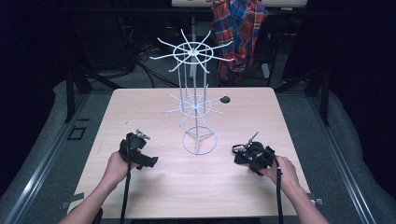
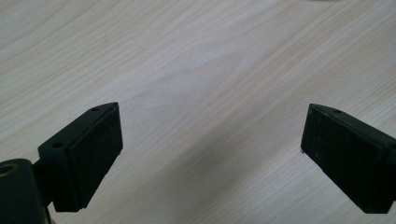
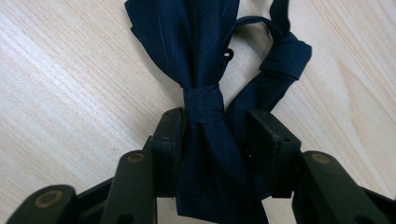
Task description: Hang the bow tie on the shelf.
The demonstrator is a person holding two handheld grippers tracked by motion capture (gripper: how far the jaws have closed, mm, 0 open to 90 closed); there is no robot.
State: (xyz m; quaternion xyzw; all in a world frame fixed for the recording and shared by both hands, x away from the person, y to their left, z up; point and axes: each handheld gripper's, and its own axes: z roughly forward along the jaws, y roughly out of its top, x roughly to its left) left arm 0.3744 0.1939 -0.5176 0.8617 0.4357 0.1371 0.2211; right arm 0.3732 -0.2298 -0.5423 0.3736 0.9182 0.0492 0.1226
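My right gripper [image 3: 215,140] has its jaws pinched on the navy bow tie [image 3: 205,102] low over the worktop [image 1: 154,186], likely bound for the wire rack [image 1: 196,105]; left gripper [image 2: 210,149] gapes wide, empty, waiting.

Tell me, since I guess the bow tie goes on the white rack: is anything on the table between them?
Nothing visible: bare table lies between the right claw, shut on the bow tie, and the rack.

Navy bow tie [image 3: 205,93] (gripper-clamped); tabletop
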